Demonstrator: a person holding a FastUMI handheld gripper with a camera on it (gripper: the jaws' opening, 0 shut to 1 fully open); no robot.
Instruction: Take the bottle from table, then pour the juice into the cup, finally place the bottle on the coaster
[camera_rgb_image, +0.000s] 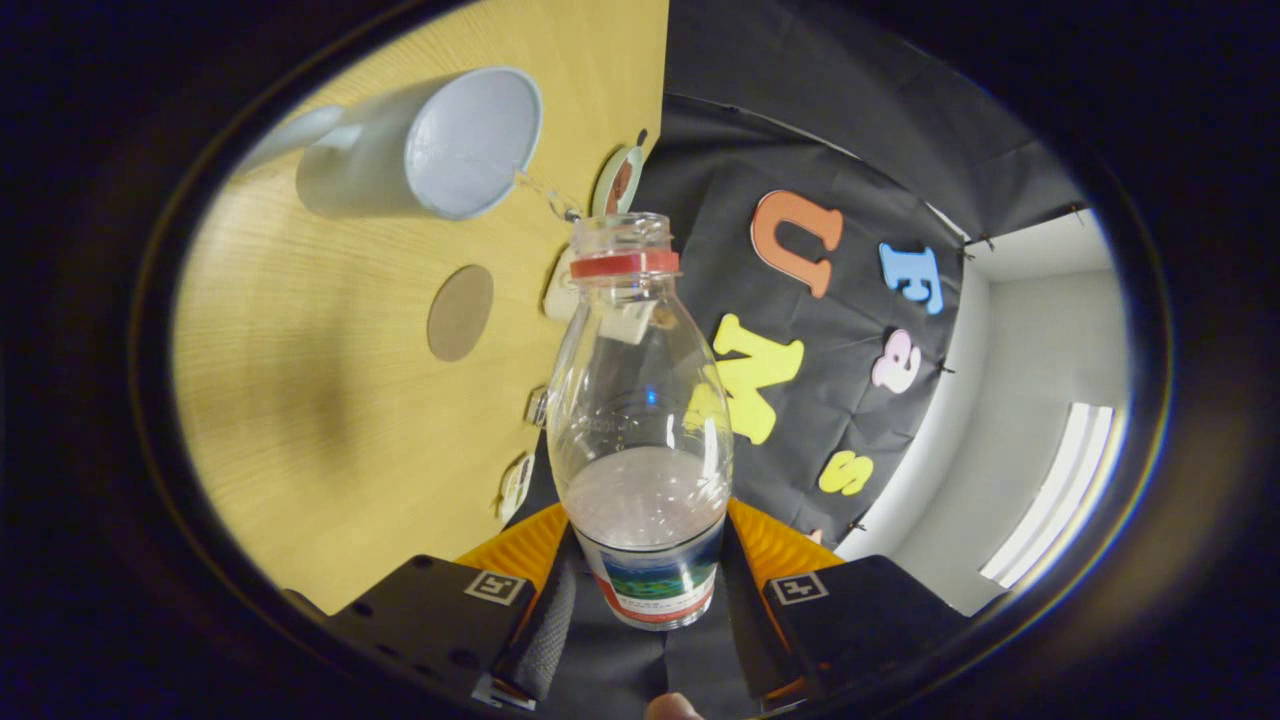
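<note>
While the gripper (645, 590) pinched the uncapped bottle (640, 420), pouring seemed done or ending, with the cup (440, 145) and coaster (460, 312) ahead on the counter (300, 400), placing left.

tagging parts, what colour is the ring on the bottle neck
Red, on the bottle neck ring; gripper view shows it best.

Clear glossy plastic bottle (640, 420) with a paper-like label, clamped in the tongs (645, 590); smooth glazed-looking cup (430, 145) upper left; matt wood-grain worktop (300, 400); matt cork-like coaster (460, 312).
</note>
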